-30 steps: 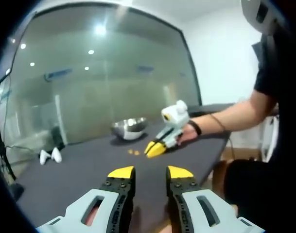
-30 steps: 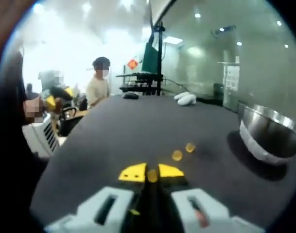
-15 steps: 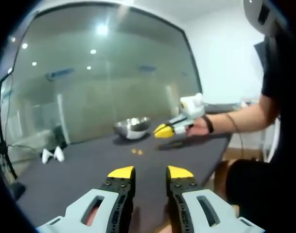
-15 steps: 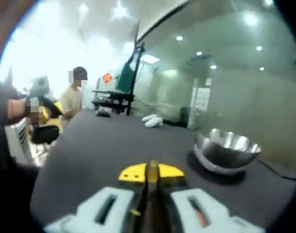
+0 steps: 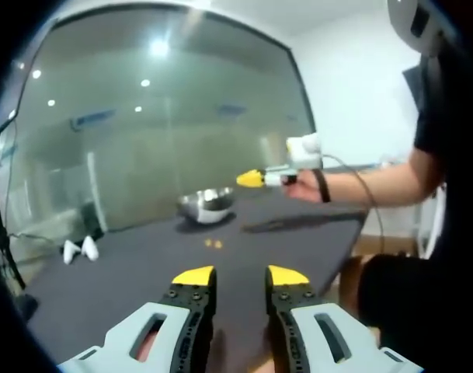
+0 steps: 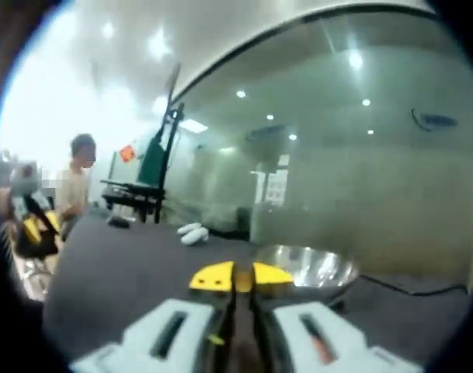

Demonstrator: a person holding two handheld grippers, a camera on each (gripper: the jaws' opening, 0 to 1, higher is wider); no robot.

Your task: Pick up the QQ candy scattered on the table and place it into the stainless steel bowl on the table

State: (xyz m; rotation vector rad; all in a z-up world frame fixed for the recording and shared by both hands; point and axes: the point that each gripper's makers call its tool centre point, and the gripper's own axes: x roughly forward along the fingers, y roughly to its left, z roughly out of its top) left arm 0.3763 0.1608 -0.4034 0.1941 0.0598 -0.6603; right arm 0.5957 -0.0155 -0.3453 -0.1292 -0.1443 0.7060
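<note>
Candy, a small orange piece, sits pinched between the closed fingers of the right gripper, held in the air near the bowl and apparently not yet above it. Two more candies lie on the dark worktop in front of the bowl, untouched. The left gripper hangs back over the worktop, fingers narrowly apart and empty. By my reading, one piece is about to be dropped and two remain.

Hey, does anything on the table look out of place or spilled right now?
Two small orange candies lie loose on the dark table, short of the stainless steel bowl rather than in it. The bowl stands upright, and nothing else stands out.
</note>
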